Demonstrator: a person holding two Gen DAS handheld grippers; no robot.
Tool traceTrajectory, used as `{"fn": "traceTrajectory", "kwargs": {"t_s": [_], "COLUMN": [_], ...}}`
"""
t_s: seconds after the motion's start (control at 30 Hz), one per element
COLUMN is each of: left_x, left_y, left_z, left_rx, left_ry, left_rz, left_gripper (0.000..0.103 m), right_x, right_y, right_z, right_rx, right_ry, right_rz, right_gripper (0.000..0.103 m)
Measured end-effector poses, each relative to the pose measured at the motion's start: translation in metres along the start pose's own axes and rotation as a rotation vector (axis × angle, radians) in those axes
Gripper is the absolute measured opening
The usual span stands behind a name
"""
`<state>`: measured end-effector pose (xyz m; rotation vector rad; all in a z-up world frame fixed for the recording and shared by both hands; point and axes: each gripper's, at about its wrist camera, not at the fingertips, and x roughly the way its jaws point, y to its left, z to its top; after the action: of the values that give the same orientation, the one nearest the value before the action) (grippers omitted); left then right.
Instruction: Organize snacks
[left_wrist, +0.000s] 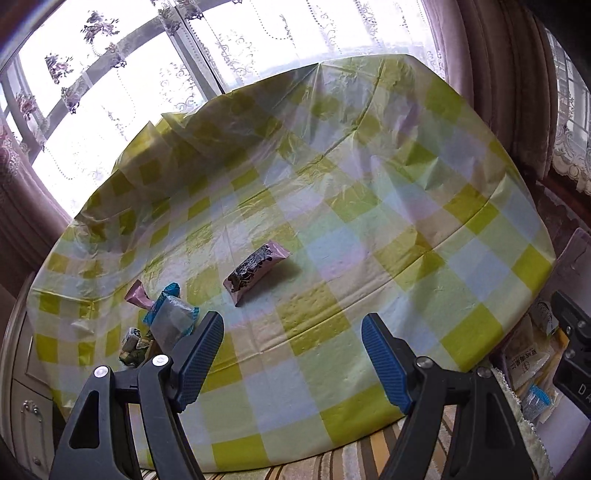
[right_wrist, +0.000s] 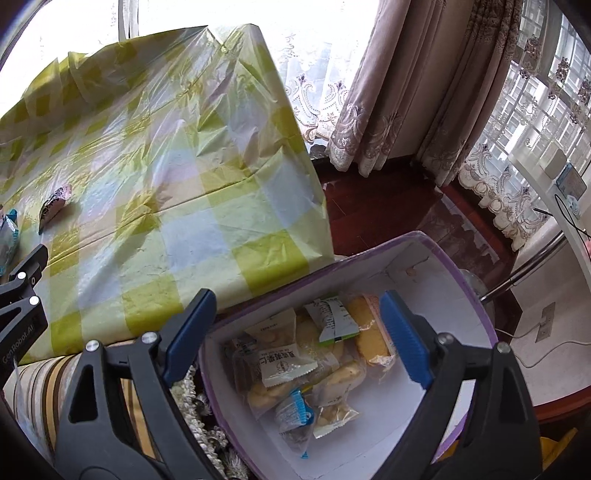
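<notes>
Green-and-white checked plastic sheeting covers the surface (left_wrist: 332, 229), crinkled and glossy under the bright window light. Out in the middle lies a pink snack packet with dark print (left_wrist: 255, 271), long and slim, angled from near-left to far-right, well apart from everything else. Over at the near left edge sits a small cluster: a blue-edged clear wrapper (left_wrist: 171, 315) standing up, a second pink wrapper (left_wrist: 138, 297) just behind it and touching, and a green-and-white small packet (left_wrist: 135, 345) lying just in front. The left tongs (left_wrist: 291, 354) hover above the near part of the surface, blue-padded fingers spread wide with nothing between them, the left finger close beside that cluster. Switching to the right wrist view, the right tongs (right_wrist: 295, 339) are also spread wide and empty, hanging over a purple-rimmed white cardboard box (right_wrist: 461, 280) that sits just beside the right end of the surface, lower than its top. Inside the box lies a loose heap of clear-wrapped yellow pastries (right_wrist: 351, 373), a white labelled wrapper (right_wrist: 288, 363) with printed characters on top, a green-striped sachet (right_wrist: 334, 321) toward the far side, and a blue-edged packet (right_wrist: 295, 415) at the near side.
</notes>
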<state>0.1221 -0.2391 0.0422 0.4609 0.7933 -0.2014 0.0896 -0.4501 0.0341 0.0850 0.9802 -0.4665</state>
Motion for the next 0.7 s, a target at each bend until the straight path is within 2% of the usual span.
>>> {"fn": "traceTrajectory", "kwargs": {"t_s": [0.17, 0.3, 0.4, 0.53, 0.7], "left_x": [0.015, 0.028, 0.034, 0.036, 0.044], "left_y": [0.049, 0.089, 0.12, 0.165, 0.207], "left_z": [-0.009, -0.018, -0.023, -0.035, -0.048], "left_rx": [-0.095, -0.192, -0.255, -0.377, -0.438], "left_ry": [-0.013, -0.028, -0.037, -0.076, -0.114], "left_rz": [-0.028, -0.105, -0.114, -0.175, -0.202], "left_gripper": [0.078, 0.078, 0.078, 0.078, 0.076], "right_x": [-0.001, -0.004, -0.008, -0.007, -0.007], "right_y": [0.033, 0.063, 0.078, 0.099, 0.13], "right_z": [0.008, 0.017, 0.023, 0.028, 0.033], "right_rx": [0.011, -0.023, -0.023, -0.014, -0.052], "right_ry": [-0.019, -0.052, -0.084, -0.091, -0.111], "right_rz": [0.149, 0.16, 0.177, 0.196, 0.213], "right_gripper": [0.091, 0.091, 0.091, 0.091, 0.091]}}
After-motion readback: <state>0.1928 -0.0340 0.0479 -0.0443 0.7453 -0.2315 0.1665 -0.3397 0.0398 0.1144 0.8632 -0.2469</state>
